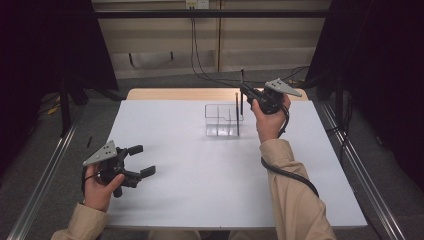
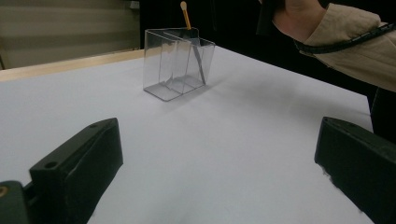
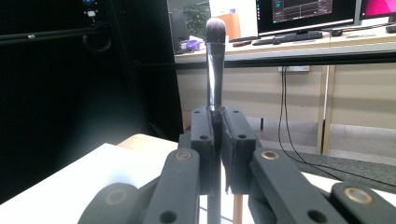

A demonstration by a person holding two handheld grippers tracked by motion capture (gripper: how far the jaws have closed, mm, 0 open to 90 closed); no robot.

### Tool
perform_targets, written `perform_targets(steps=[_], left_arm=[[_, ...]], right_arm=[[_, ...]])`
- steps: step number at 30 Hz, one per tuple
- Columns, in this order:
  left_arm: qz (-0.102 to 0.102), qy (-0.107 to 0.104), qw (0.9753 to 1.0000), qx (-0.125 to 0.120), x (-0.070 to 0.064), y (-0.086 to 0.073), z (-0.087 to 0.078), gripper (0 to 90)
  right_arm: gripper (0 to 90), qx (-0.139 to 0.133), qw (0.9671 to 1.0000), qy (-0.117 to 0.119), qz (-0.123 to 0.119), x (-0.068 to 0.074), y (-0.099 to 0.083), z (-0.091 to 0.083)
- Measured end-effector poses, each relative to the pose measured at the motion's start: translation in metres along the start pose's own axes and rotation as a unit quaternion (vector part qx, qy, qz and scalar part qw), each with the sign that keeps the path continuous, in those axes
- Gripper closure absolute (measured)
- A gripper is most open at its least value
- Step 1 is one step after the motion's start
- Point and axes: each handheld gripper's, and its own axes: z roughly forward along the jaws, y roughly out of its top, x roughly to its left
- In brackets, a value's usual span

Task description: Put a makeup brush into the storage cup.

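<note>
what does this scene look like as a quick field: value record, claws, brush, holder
right claw: shut on makeup brush, bristles up, above the holder
left claw: open, holding nothing, low over the table's near left
clear holder: upright, divided into compartments, far middle of the table
orange-handled stick: stands in the holder, leaning
table: white top

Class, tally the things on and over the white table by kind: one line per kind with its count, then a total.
Clear divided organizers: 1
Makeup brushes: 2, one clamped upright in the right gripper, one orange-handled brush standing in the organizer
Hand-held grippers: 2, left gripper and right gripper
Total: 5
</note>
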Motion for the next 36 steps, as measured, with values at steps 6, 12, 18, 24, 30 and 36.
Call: perform_targets(steps=[6,12,18,24,30,36], left_arm=[[0.001,0.0,1.0,0.001,0.0,0.0,0.0,0.9],[0.001,0.0,1.0,-0.001,0.0,0.0,-0.001,0.9],[0.001,0.001,1.0,0.001,0.0,0.0,-0.001,0.9],[0.0,0.002,1.0,0.0,0.0,0.0,-0.001,0.9],[0.001,0.002,1.0,0.0,0.0,0.0,-0.001,0.9],[0.001,0.001,1.0,0.0,0.0,0.0,-0.001,0.9]], right_arm=[[84.4,0.0,1.0,0.002,-0.003,0.001,-0.001,0.003],[84.4,0.006,1.0,0.001,-0.008,0.001,-0.004,0.005],[84.4,0.009,0.9999,0.003,-0.009,0.002,-0.006,0.007],[84.3,0.012,0.9999,0.003,-0.012,0.001,-0.009,0.009],[84.3,0.015,0.9998,0.003,-0.013,0.002,-0.012,0.011],[84.3,0.017,0.9997,0.001,-0.015,0.001,-0.015,0.011]])
